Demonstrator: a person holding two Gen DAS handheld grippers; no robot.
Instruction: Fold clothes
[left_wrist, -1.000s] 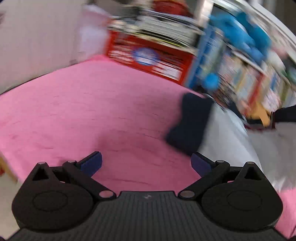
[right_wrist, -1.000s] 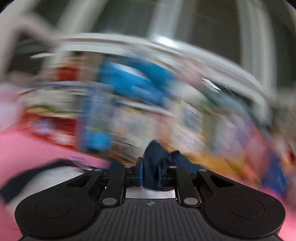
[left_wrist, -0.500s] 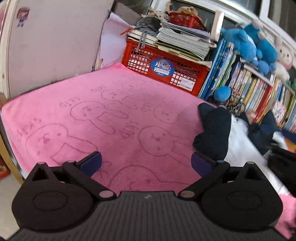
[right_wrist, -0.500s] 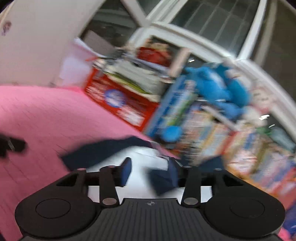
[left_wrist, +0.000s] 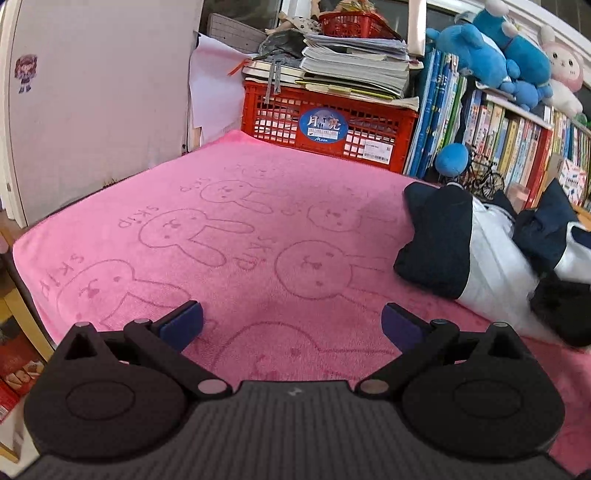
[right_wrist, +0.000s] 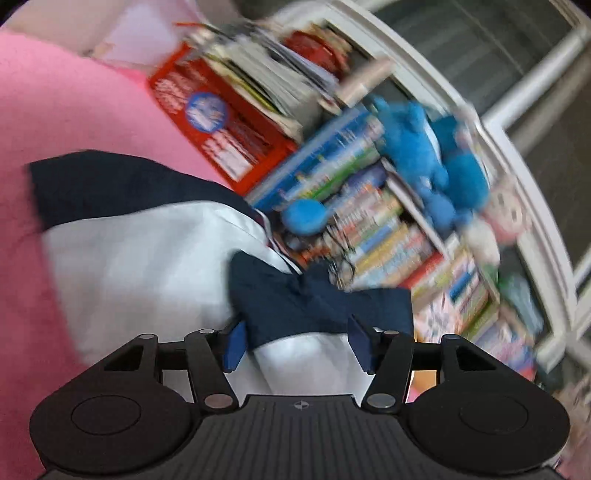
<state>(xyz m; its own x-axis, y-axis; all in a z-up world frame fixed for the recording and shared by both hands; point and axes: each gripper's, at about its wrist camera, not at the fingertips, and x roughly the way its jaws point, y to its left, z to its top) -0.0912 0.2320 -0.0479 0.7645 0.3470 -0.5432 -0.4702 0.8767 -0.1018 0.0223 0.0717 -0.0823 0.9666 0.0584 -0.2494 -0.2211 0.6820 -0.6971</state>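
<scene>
Left wrist view: left tool (left_wrist: 291, 323) sits released, jaws spread wide, nothing between them, hovering over the near part of the pink towel (left_wrist: 229, 236) that covers the worktop. The garment (left_wrist: 480, 251) lies to its right, toward the right edge of the towel, well apart from this tool. It runs roughly from the far bookshelf (left_wrist: 509, 140) side back toward the near edge, so its long axis goes away-and-near, not across. A navy sleeve or panel faces the left tool; the white body sits behind it, with more navy bunched at the far right. The red crate (left_wrist: 325, 122) stands at the far edge, clear of the cloth.

Right wrist view (motion-blurred): right tool (right_wrist: 297, 349) is right over the garment (right_wrist: 147, 258), and its jaws are opening. A navy fold lies between the pads, but I judge they no longer press on it, so call it let go. White fabric spreads to the left and below, with a navy band at its far left edge over the towel (right_wrist: 55, 110).

Right hand is clearly the nearer one. The garment looks crumpled and part-gathered, with no clean fold yet: navy and white, soft, thin, likely to slump when lifted. Left tool would need to cross rightward to take the near navy edge.
</scene>
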